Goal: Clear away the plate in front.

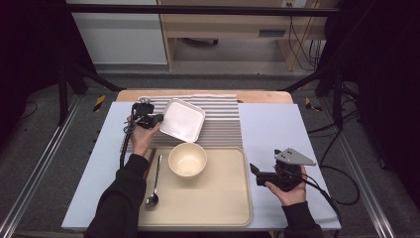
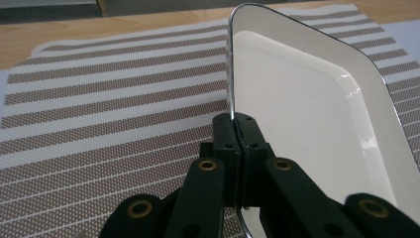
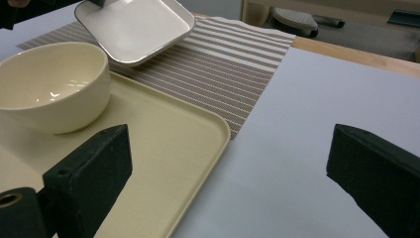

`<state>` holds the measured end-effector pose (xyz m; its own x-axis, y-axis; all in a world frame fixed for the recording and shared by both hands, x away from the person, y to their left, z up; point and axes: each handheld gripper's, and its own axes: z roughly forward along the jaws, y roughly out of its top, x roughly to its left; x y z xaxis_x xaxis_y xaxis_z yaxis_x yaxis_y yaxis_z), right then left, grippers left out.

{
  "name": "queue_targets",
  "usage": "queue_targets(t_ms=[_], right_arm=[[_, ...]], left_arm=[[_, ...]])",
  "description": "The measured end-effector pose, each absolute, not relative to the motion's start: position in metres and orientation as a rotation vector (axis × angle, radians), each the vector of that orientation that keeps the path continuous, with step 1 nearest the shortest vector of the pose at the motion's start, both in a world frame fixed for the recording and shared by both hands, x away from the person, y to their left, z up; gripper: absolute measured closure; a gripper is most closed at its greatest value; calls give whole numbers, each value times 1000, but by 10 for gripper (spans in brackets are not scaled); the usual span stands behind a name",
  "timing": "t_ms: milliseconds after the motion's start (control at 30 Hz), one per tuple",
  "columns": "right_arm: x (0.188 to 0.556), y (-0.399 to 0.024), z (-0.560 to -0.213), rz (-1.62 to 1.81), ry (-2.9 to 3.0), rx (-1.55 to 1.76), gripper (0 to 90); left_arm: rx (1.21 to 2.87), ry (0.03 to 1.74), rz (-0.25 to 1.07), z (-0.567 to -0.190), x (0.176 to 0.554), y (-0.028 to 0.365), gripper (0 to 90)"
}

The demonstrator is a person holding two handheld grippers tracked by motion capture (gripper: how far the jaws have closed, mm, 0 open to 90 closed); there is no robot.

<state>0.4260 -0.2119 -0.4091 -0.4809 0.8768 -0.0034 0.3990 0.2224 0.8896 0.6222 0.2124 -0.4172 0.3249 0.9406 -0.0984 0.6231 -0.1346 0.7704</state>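
Note:
A white square plate (image 1: 182, 119) hangs tilted over the striped placemat (image 1: 223, 124), pinched at its left rim by my left gripper (image 1: 154, 119). In the left gripper view the two black jaws press together on the thin plate (image 2: 307, 114) rim, above the placemat (image 2: 99, 124). A cream bowl (image 1: 187, 160) stands at the back of the beige tray (image 1: 218, 198), and a metal spoon (image 1: 154, 186) lies at the tray's left side. My right gripper (image 1: 256, 173) rests open on the blue table right of the tray, jaws wide apart with nothing between them. The right gripper view shows the bowl (image 3: 49, 84), plate (image 3: 136, 27) and tray (image 3: 163, 144).
The blue table top (image 1: 277, 129) lies bare to the right of the placemat and tray. A wooden table edge (image 1: 262, 96) runs along the back. A dark brown strip (image 1: 149, 161) lies by the tray's left rim under my left sleeve.

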Motion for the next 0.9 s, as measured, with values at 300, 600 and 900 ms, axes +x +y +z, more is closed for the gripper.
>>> queue_targets(t_ms=[300,600,900], right_arm=[[426,-213,-408,1211,1980,1172,42],[426,-212,-408,1208,1980,1170,42],[425,-213,-408,1210,1978,1172,42]], left_arm=[[1769,1359,556,-400,613,220,887],[1722,1304,577,-378,597,223,887],[1694,1227,575,-358,578,223,887]])
